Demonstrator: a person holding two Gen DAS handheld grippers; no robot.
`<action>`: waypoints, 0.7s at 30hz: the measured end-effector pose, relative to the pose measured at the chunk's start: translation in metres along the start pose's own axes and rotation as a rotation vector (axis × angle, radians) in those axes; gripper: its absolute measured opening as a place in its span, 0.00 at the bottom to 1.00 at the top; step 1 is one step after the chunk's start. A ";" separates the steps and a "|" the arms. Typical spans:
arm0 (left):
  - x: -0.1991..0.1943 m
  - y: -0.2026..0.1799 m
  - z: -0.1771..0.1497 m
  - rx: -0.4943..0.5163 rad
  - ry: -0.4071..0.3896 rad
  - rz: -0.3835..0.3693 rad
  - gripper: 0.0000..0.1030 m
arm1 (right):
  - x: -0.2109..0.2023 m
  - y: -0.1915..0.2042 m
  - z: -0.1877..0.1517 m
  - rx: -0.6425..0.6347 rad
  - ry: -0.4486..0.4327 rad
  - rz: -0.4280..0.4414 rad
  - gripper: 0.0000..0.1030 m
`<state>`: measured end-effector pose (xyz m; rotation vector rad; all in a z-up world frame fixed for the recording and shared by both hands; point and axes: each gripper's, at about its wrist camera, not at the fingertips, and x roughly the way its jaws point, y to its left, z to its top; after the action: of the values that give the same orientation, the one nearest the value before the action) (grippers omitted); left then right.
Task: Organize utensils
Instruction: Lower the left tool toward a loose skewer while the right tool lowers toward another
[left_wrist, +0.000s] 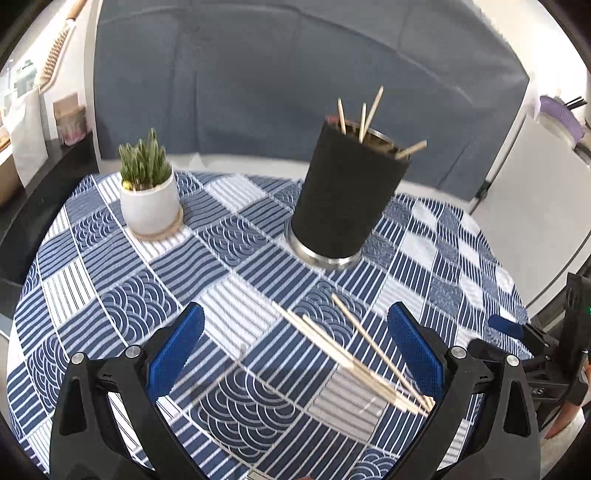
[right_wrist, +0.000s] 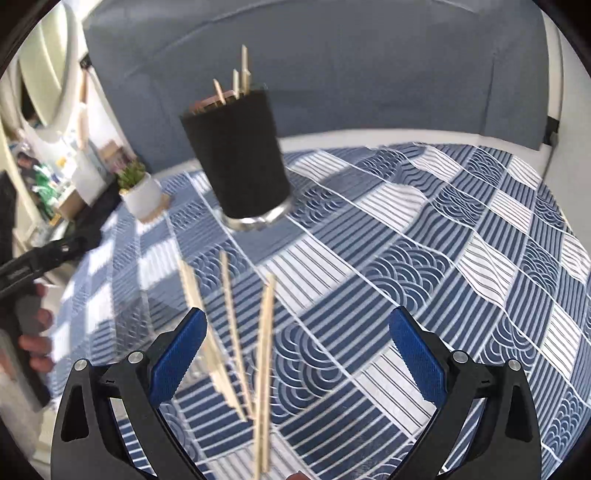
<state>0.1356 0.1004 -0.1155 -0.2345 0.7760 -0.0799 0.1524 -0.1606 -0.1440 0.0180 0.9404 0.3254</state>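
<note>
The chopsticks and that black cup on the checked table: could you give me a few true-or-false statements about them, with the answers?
1. Both grippers, left and right, are open. True.
2. The black holder is empty. False: several chopsticks stand in it.
3. Loose chopsticks lie on the tablecloth. True.
4. The potted plant sits inside the holder. False: it stands apart on its own saucer.
5. The right gripper grips a chopstick. False: it holds nothing.
</note>
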 end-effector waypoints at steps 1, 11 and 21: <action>0.003 -0.001 -0.003 -0.002 0.012 0.000 0.94 | 0.004 0.000 -0.002 -0.002 0.016 -0.012 0.92; 0.038 0.010 -0.021 -0.133 0.120 0.070 0.94 | 0.039 -0.007 -0.008 0.000 0.137 -0.024 0.92; 0.063 0.018 -0.032 -0.257 0.222 0.174 0.94 | 0.073 -0.010 -0.003 -0.034 0.214 -0.013 0.92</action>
<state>0.1580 0.1024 -0.1852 -0.4054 1.0252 0.1620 0.1921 -0.1500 -0.2048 -0.0552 1.1467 0.3361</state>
